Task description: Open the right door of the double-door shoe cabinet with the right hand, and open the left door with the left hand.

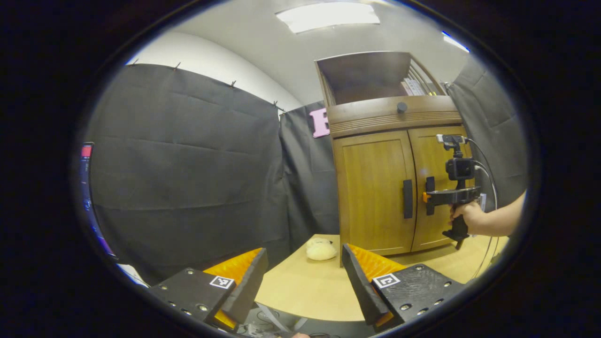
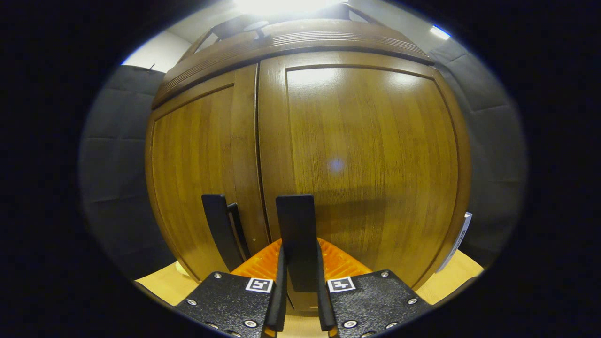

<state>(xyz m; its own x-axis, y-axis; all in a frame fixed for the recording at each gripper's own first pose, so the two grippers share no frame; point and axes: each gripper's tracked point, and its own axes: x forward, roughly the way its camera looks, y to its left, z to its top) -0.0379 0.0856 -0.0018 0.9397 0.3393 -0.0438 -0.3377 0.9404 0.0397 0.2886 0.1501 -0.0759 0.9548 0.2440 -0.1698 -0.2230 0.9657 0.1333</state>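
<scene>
Wooden shoe cabinet [image 1: 385, 188] stood on pale table [image 1: 305, 291] with both doors closed, right gripper [image 2: 300, 272] pinched on right door handle [image 2: 296, 234], left gripper [image 1: 300, 277] spread wide — well apart from left door handle [image 1: 407, 199], plush toy [image 1: 320, 249] beside cabinet base.

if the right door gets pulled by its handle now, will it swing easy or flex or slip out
Likely stiff: the right door looks like a solid framed wood panel, so flex seems unlikely. It should swing rather than slide, probably on hinges at its outer edge, though none are visible. The right handle is a flat smooth bar between the right tongs, so some slipping is possible.
</scene>
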